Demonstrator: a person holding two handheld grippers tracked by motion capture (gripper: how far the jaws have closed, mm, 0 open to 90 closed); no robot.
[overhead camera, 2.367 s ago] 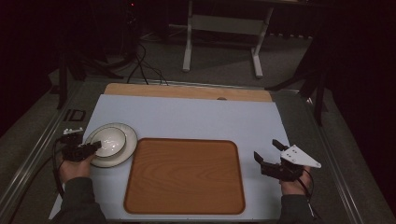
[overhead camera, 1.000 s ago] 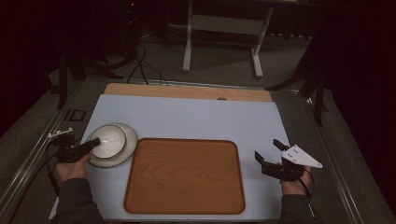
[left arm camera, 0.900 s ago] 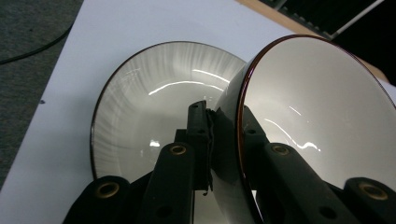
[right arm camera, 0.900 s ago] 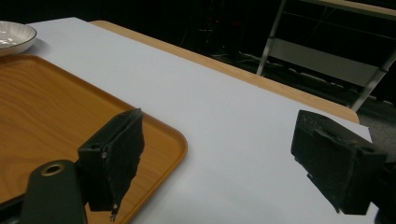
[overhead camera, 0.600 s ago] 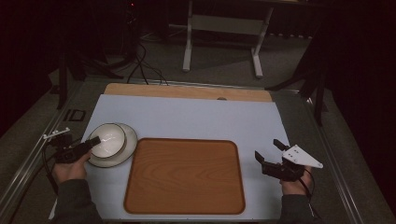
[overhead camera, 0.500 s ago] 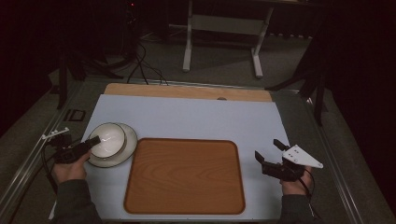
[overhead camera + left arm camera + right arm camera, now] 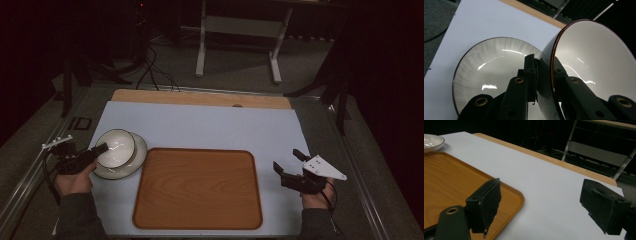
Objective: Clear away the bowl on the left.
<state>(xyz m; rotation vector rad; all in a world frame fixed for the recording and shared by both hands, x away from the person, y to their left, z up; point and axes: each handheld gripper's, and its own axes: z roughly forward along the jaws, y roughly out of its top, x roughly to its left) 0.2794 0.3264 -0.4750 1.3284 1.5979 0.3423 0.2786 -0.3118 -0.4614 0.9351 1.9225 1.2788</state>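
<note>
Jaws of the left gripper (image 7: pixel 537 82) are pinching the near wall of a bowl (image 7: pixel 594 62), one jaw pressing the dark glossy outside, the other sitting inside against the white lining. In the left gripper view the bowl is tilting, its dark rim line running up between the two jaws and its mouth facing right. Behind the outer jaw a white plate (image 7: pixel 489 67) with a thin dark edge is lying flat on the pale bench surface.

From the high view, the left gripper (image 7: pixel 100 150) is reaching in from the bench's left edge, a hand (image 7: pixel 74 179) holding its body, and the bowl (image 7: pixel 116 147) is sitting over the plate (image 7: pixel 131 167); whether it is touching the plate I cannot tell. The plate is lying just beside the left front corner of a wooden tray (image 7: pixel 197 187), which is occupying the middle of the white bench (image 7: pixel 215 125).

The right gripper (image 7: pixel 290 165) is hovering near the tray's right edge, jaws spread wide and holding nothing, a hand (image 7: pixel 315 197) gripping it from below. In the right gripper view the right gripper (image 7: pixel 540 205) is framing bare white bench, with the tray's rounded corner (image 7: pixel 509 195) passing behind the left jaw and the plate's edge (image 7: pixel 431 142) showing far off at the upper left.

Beyond the bench, a grey metal stand (image 7: pixel 240 30) is standing on the dark floor.
</note>
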